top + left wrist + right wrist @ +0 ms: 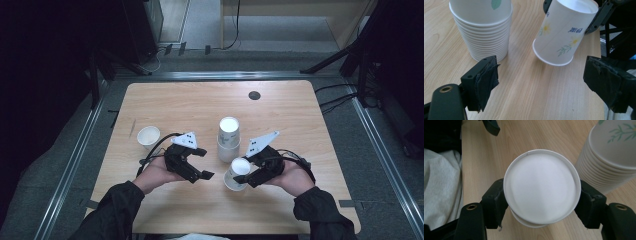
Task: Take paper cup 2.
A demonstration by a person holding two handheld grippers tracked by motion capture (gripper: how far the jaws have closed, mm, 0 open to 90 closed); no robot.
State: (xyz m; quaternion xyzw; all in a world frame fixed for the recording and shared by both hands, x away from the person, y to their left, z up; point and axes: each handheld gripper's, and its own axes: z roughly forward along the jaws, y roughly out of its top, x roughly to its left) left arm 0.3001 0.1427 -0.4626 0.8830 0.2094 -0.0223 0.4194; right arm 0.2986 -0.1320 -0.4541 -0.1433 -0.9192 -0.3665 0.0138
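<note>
One white flower-printed paper cup (pixel 564 32), inverted, tilted.

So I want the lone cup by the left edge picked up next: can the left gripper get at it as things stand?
Probably yes. The left gripper has its jaws open with nothing between them, and the lone cup stands apart on bare table just beyond that hand, though the jaws point away from it.

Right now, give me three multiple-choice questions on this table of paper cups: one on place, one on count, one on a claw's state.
1. Where does the lone upright cup stand?
A. left of the stack
B. on the stack
C. at the far edge

2. How many cups stand or hang apart from the stack?
A. none
B. two
C. four

3. The right claw is:
A. open and empty
B. shut on a cup
C. shut on a cloth

Answers: 1 A, it sits left of the left claw. 2 B, the lone cup and the held cup. 3 B, the jaws press its sides.
</note>
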